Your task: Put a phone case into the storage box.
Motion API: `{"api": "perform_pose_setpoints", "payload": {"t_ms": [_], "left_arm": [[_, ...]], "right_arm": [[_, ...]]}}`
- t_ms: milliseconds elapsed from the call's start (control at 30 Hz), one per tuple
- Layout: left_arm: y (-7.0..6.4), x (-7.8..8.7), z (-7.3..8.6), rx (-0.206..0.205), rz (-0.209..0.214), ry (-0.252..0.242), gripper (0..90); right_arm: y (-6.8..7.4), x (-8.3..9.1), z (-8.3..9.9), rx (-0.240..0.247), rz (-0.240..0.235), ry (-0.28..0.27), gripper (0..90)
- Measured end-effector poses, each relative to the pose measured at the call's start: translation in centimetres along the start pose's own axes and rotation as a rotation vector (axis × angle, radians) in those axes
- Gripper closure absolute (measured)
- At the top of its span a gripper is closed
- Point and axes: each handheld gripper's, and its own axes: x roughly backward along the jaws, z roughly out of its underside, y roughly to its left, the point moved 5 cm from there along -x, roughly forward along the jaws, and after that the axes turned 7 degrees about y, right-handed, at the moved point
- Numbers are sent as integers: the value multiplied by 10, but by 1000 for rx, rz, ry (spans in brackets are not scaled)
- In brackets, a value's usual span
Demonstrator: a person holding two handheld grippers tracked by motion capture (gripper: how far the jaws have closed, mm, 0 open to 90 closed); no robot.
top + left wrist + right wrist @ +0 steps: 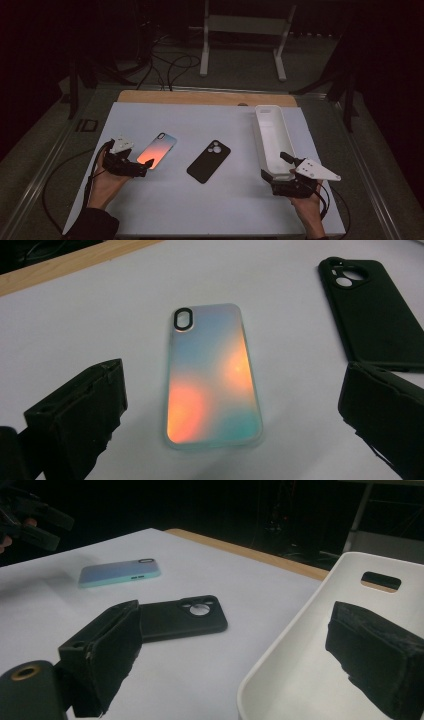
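Nearest, at 5 o'clock on the white tabletop (200,205): right hand-held gripper (280,175), jaws apart, straddling the near rim of white tray (261,135), one jaw inside. At 8 o'clock: left hand-held gripper (142,167), jaws spread wide and empty, just short of iridescent phone case (212,375), lying flat, back up. Centre: black phone case (209,161), flat, well apart from both. Farther, at 12 o'clock: bare wooden edge (200,96).

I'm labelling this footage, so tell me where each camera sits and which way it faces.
High view: above the table's near side, looking forward and down; both hands, left gripper, right gripper.
Left gripper view: rides that gripper, facing the iridescent case; open jaws.
Right gripper view: straddles the tray rim; open jaws.
Shared: black case.
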Motion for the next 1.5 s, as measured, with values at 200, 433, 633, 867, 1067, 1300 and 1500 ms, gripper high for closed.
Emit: {"api": "perform_pose_setpoints", "payload": {"t_ms": [200,433,633,867,1067,1300,1500], "left_arm": [[1,-1,-2,0,1,3,0],[2,-1,-7,-9,1,2,0],[0,-1,-12,-17,4,0,0],[1,-2,-15,-19,4,2,0],[3,-4,-19,-28,6,17,0],[8,-16,-19,-22,24,86,0],[11,-30,-17,-12,30,140,0]], "right_arm": [[0,0,0,0,-2,0,78],[0,0,0,-1,-2,-2,78],[0,0,0,-2,-1,-2,78],[0,0,1,0,-3,0,78],[0,-1,1,2,-3,1,78],[0,-1,1,-3,-3,0,78],[0,-1,1,-2,-2,1,78]]}}
